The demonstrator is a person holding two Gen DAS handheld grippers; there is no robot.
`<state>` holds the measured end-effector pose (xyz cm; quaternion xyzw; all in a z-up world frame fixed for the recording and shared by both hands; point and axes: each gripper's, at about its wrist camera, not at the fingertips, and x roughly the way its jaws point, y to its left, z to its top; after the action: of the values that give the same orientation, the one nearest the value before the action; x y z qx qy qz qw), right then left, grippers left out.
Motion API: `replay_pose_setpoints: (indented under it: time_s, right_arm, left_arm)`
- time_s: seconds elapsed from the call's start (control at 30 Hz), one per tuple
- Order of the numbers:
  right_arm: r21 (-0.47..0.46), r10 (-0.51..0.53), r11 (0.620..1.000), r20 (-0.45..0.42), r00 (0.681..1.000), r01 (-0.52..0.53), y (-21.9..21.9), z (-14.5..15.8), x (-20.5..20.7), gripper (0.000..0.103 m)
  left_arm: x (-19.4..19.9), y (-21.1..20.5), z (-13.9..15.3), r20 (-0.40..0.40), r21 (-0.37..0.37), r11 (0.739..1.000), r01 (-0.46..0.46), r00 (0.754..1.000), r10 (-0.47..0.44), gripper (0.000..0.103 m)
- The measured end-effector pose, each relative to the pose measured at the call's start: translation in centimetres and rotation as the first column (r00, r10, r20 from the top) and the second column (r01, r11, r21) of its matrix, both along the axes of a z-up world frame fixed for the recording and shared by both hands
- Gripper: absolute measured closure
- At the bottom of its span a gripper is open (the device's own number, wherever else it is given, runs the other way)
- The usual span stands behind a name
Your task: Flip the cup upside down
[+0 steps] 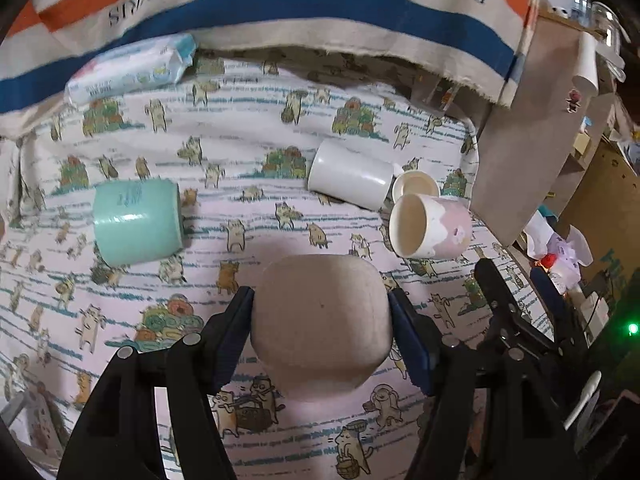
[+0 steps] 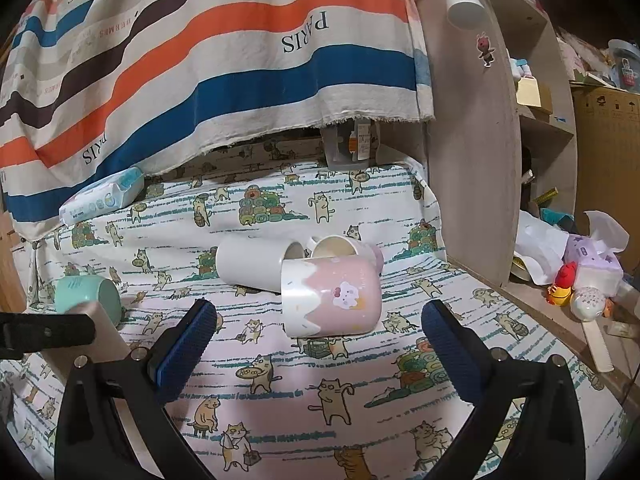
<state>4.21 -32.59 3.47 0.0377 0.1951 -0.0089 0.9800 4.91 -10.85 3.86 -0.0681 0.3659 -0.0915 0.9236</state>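
My left gripper (image 1: 321,312) is shut on a beige cup (image 1: 320,324), held just above the cat-print cloth with its closed base toward the camera; the cup also shows at the left of the right wrist view (image 2: 102,330). My right gripper (image 2: 318,316) is open and empty, its fingers either side of a pink cup (image 2: 332,294) that lies on its side just ahead. That pink cup shows in the left wrist view (image 1: 432,226) with its mouth facing left.
A white cup (image 2: 256,262) lies on its side behind the pink one, beside a small cream cup (image 2: 334,246). A mint cup (image 1: 136,222) lies at the left. A wipes pack (image 1: 128,70) sits at the back under striped fabric (image 2: 200,60). A wooden shelf panel (image 2: 472,140) stands right.
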Motion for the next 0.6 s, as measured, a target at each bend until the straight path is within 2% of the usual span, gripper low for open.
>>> replay_pose_setpoints:
  time_s: [0.1, 0.23, 0.37, 0.43, 0.6]
  right_arm:
    - [0.001, 0.001, 1.0, 0.001, 1.0, -0.001, 0.0, 0.0, 0.1, 0.0]
    - [0.001, 0.0, 1.0, 0.0, 1.0, 0.0, 0.0, 0.0, 0.1, 0.0]
    - [0.001, 0.002, 1.0, 0.001, 1.0, -0.002, -0.1, 0.0, 0.1, 0.0]
    - [0.0, 0.008, 1.0, 0.003, 1.0, -0.008, 0.1, 0.0, 0.0, 0.0]
    - [-0.018, 0.023, 1.0, 0.021, 1.0, -0.023, 0.6, 0.1, -0.3, 0.0]
  left_arm:
    - [-0.8, 0.1, 0.5, 0.034, -0.008, 1.0, 0.024, 0.999, -0.024, 0.037]
    - [-2.5, 0.5, 2.2, 0.178, 0.013, 1.0, 0.023, 0.984, -0.025, 0.037]
    - [-3.1, 2.0, 3.3, 0.269, -0.017, 0.999, 0.03, 0.963, -0.024, 0.037]
    - [-3.6, 2.8, 3.5, 0.32, -0.01, 1.0, 0.016, 0.947, -0.012, 0.034]
    - [-5.5, 4.6, 3.5, 0.447, 0.018, 1.0, -0.017, 0.895, 0.007, 0.016]
